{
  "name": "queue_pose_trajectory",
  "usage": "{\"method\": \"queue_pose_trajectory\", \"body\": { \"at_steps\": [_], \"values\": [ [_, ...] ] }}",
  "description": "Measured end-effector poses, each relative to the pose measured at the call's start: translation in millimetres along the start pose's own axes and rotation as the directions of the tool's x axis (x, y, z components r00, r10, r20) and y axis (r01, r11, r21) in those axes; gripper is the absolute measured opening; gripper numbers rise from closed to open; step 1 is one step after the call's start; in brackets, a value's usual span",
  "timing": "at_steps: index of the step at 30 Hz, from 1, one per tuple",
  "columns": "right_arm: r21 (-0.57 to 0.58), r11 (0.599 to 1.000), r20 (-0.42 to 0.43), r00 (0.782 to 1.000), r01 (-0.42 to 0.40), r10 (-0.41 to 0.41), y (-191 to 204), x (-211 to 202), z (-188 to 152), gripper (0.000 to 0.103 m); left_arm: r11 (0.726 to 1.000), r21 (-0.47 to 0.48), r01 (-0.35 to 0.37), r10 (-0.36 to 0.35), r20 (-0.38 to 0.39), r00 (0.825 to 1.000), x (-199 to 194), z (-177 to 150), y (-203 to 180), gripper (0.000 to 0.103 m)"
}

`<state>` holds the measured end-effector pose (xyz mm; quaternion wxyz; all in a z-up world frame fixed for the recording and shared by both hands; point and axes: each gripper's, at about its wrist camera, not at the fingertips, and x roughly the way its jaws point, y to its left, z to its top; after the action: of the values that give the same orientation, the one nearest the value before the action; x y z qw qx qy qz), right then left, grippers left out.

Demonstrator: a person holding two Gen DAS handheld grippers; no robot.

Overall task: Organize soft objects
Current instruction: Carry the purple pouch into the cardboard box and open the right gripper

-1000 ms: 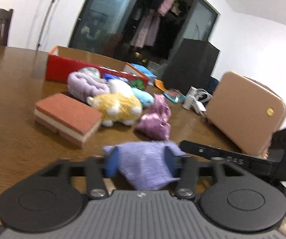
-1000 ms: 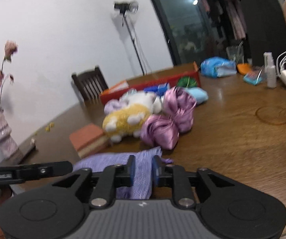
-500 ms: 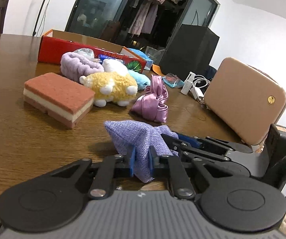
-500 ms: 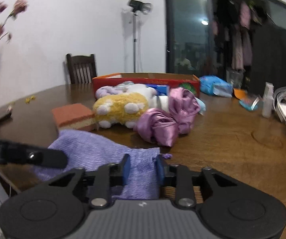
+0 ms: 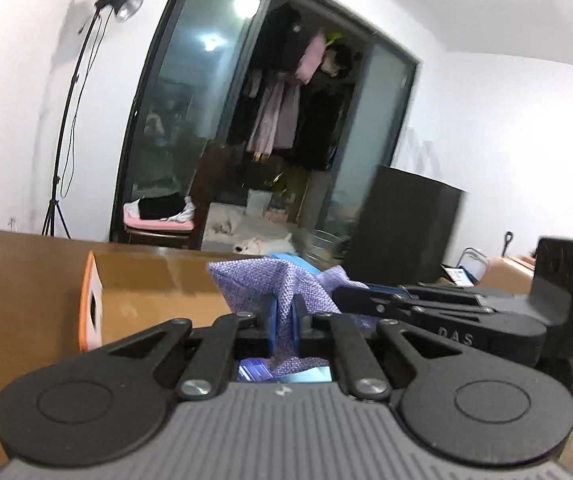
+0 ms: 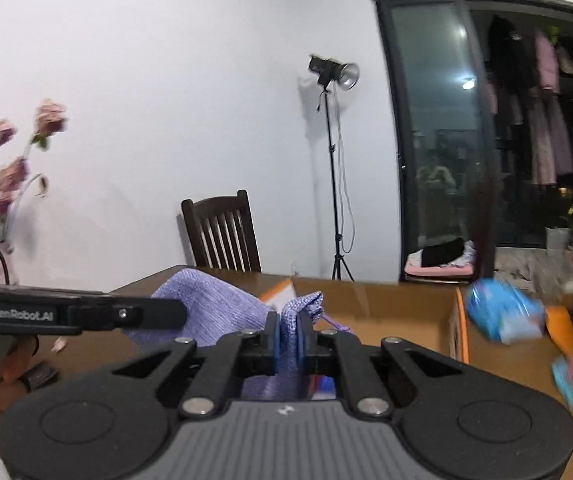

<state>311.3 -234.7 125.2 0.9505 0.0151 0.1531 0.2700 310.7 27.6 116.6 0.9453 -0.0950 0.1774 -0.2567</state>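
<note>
The purple cloth [image 5: 282, 284] hangs stretched between the two grippers, its long axis running side to side from one to the other, with a loose corner sticking up on the left end and a gathered tuft with a thin cord at the right end. The left gripper [image 5: 284, 316] is closed on one fold of it, blue pads pressed to the fabric; the right gripper [image 6: 289, 334] is closed on the other end in the same way. The cloth is held up off the table [image 5: 14, 280], over the open cardboard box [image 5: 146, 292], whose orange-edged end flap has a round hole. Blue packets show below the cloth inside the box, though they are mostly hidden. A blurred blue bag [image 6: 502, 316] lies right of the box. Behind stand a dark wooden chair [image 6: 222, 232], a lamp on a tripod [image 6: 332, 76], pink flowers [image 6: 10, 152] at the left, white walls and a glass door [image 5: 182, 120] with clothes hanging beyond it.
</note>
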Motion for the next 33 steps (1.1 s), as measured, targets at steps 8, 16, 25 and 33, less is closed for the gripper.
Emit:
{"method": "queue_pose_trajectory", "body": {
  "at_steps": [8,16,25,33],
  "values": [
    [0.126,0.990,-0.325,0.946,0.058,-0.014,-81,250,51,0.006,0.974,0.034,-0.226,0.227,-0.244,0.943,189,54,122,0.008],
    [0.138,0.987,-0.482,0.876,0.086,-0.008,-96,355,29,0.015,0.938,0.170,-0.301,0.342,-0.323,0.882,254,49,161,0.042],
    [0.115,0.989,-0.392,0.919,0.094,-0.042,-100,266,76,0.030,0.924,0.200,-0.326,0.371,-0.255,0.893,186,77,118,0.061],
    [0.056,0.985,-0.251,0.957,0.163,-0.144,-98,103,133,0.056,0.902,0.198,-0.385,0.408,-0.090,0.909,70,104,47,0.085]
  ]
}}
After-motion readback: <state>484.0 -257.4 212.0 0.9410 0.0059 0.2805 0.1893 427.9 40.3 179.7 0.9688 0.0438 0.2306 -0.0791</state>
